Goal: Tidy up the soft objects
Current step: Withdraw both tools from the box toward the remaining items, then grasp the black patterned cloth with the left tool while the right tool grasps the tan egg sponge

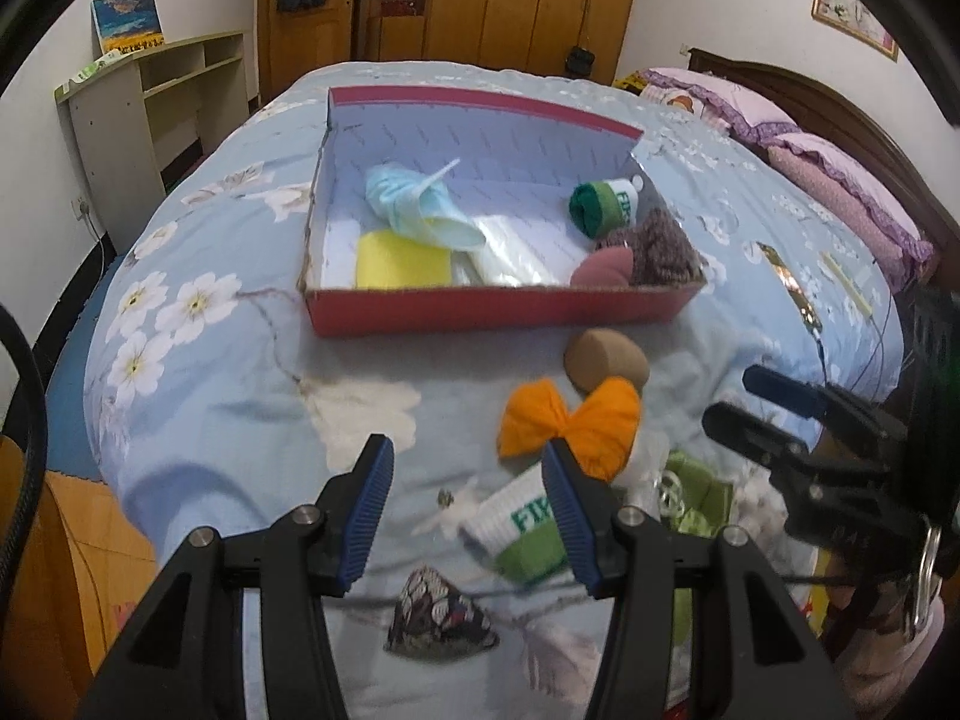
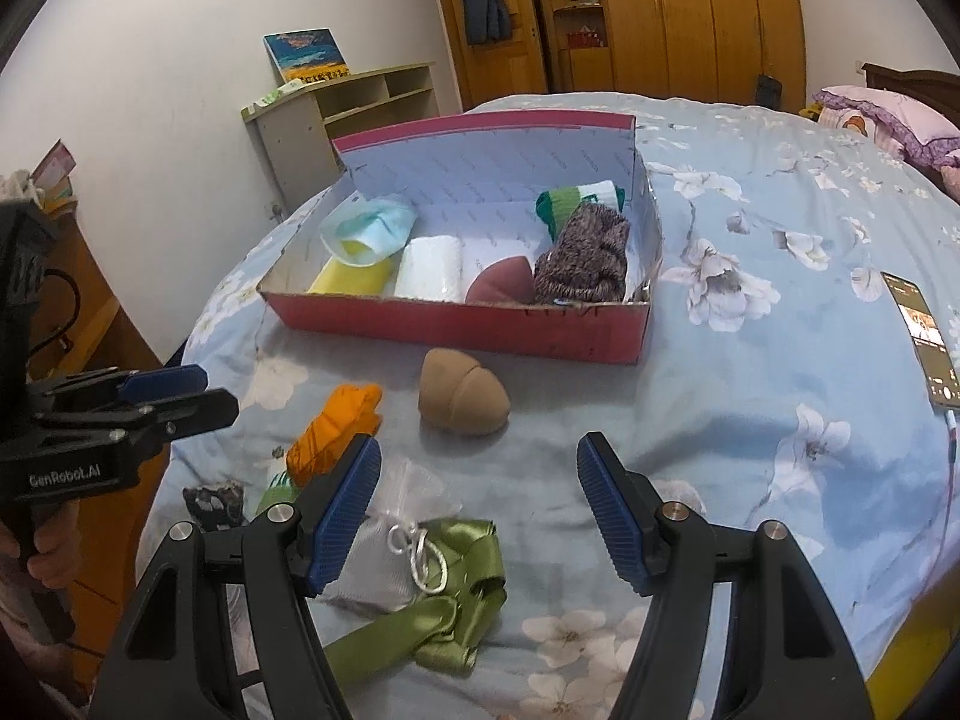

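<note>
Left wrist view: the left gripper (image 1: 468,510) hangs over the quilt (image 1: 240,372) with jaws apart and nothing between the pads; a white-green sock (image 1: 516,531) lies just beside its right finger, an orange bow (image 1: 570,420) and tan pad (image 1: 606,360) beyond, before the red box (image 1: 480,309).

Right wrist view: the right gripper (image 2: 480,510) is parted and empty above a green ribbon pouch (image 2: 444,588); the tan pad (image 2: 462,393) lies between it and the box (image 2: 456,324).
</note>
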`<state>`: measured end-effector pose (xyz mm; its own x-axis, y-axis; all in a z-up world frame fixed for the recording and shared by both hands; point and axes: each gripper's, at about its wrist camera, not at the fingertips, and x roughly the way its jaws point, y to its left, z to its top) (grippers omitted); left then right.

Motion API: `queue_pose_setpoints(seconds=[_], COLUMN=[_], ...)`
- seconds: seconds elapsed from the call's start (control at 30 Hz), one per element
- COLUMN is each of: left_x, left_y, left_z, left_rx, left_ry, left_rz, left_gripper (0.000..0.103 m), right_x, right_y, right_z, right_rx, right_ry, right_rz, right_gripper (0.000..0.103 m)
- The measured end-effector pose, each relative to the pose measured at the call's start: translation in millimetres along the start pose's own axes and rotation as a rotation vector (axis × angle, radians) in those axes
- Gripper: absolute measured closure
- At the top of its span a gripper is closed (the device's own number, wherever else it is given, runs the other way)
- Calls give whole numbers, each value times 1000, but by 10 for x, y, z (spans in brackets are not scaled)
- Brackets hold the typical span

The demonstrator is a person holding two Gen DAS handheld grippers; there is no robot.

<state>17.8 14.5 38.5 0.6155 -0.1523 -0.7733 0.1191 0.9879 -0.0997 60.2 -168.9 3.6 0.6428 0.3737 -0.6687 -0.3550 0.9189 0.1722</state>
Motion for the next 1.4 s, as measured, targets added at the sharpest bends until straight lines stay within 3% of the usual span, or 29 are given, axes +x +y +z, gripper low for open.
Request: queue_pose_setpoints(seconds=[0.37, 0.63, 1.4], left_x=[-104, 47, 353], left_y=[-19, 92, 207], left_z=[-344, -594, -743], left_rx=[21, -23, -100], left_ry=[35, 91, 154], left_rz=[-1, 13, -25], left_gripper=[49, 49, 49], right_x=[-19, -3, 137], right_y=[115, 143, 192], right_z=[-109, -155, -226], right_rx=[-18, -18, -26], right_ry=[15, 27, 75], right_rz=[8, 9, 18], right_gripper=[33, 33, 33])
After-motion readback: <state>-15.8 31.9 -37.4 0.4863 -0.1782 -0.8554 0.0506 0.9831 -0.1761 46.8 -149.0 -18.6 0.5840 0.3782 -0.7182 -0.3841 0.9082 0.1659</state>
